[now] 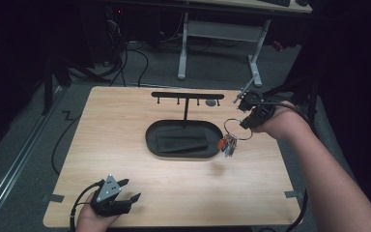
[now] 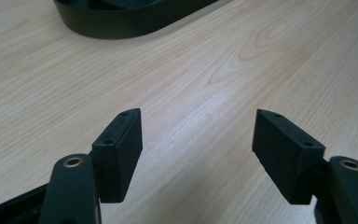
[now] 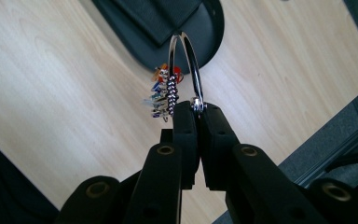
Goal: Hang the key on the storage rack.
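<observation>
From above, the right gripper (image 1: 249, 122) holds a key ring (image 1: 236, 129) just right of the black tray (image 1: 183, 139) (hooks wait on the rack (image 1: 187, 95) behind). Left gripper (image 2: 198, 149): spread, idle. Right gripper's camera: jaws pinching the ring (image 3: 185, 65); lifting level should prevent swinging.

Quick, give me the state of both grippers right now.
Left gripper: open, nothing between its jaws, low over the table.
Right gripper: closed on the key ring, keys hanging from it.
</observation>
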Tool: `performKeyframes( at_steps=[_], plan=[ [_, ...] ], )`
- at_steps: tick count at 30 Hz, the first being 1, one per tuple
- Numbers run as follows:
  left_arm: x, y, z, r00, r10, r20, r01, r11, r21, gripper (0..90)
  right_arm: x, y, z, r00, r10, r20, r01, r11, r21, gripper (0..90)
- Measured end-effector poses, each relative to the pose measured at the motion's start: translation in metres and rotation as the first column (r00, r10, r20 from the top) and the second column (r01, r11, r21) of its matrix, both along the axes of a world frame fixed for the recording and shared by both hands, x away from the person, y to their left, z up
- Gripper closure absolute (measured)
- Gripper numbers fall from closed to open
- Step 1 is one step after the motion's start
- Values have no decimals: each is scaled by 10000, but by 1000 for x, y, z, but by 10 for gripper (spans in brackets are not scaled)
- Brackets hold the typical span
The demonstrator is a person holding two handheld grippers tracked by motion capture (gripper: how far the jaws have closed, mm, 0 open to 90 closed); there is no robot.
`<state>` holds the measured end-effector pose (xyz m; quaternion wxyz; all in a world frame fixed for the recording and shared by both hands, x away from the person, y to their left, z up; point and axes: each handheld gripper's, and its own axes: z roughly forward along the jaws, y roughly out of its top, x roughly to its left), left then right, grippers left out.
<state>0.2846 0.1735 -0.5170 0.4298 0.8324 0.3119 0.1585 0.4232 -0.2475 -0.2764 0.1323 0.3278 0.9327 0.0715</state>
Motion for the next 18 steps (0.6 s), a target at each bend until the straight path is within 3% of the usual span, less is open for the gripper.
performKeyframes(
  at_steps=[5, 18],
  plan=[
    [-5, 4, 0, 10000, 66, -33, -66, 10000, 41, 337, 13, 10, 2, 9998, -27, 189, 23, 9998, 222, 860],
    [-14, 6, -2, 9999, 75, -94, -72, 9994, 330, 336, 47, 26, -9, 9999, 119, 58, -119, 9999, 39, 860]
  ],
)
